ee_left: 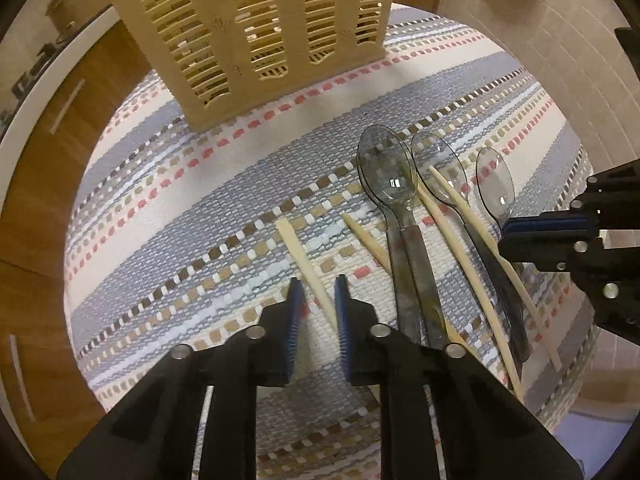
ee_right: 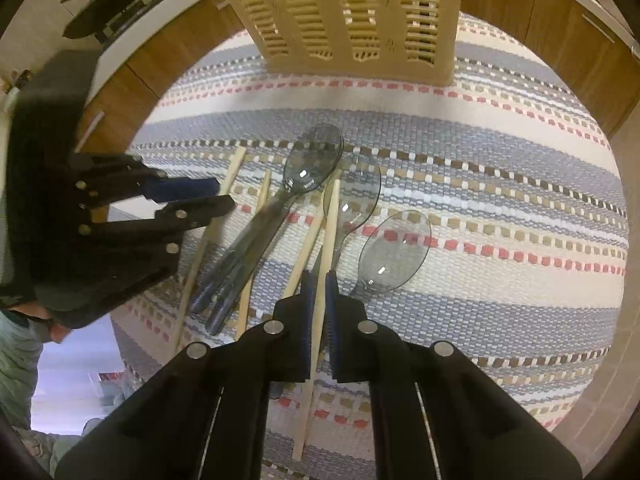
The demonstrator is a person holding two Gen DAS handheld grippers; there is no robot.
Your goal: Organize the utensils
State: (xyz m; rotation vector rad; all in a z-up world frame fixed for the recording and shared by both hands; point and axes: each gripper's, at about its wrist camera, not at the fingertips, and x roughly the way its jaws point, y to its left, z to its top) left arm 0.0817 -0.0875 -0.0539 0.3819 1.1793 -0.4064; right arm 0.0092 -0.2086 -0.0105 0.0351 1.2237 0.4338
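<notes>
Right gripper (ee_right: 319, 278) pinches one chopstick (ee_right: 329, 224) between its blue pads; the stick's long axis runs along the fingers, tip toward the basket (ee_right: 344, 12). Left gripper (ee_left: 319, 286) is parted, straddling another chopstick (ee_left: 306, 270) without clamping it. On the striped mat (ee_left: 200, 208): four chopsticks and four clear spoons (ee_left: 386, 172), all roughly parallel, bowls pointing toward the basket standing upright at the mat's far edge.

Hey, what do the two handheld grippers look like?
Both match: the left gripper and right gripper have angular matte-black bodies, round silver fasteners, and tapering fingers faced with ribbed blue pads. No cables or markings are visible.
</notes>
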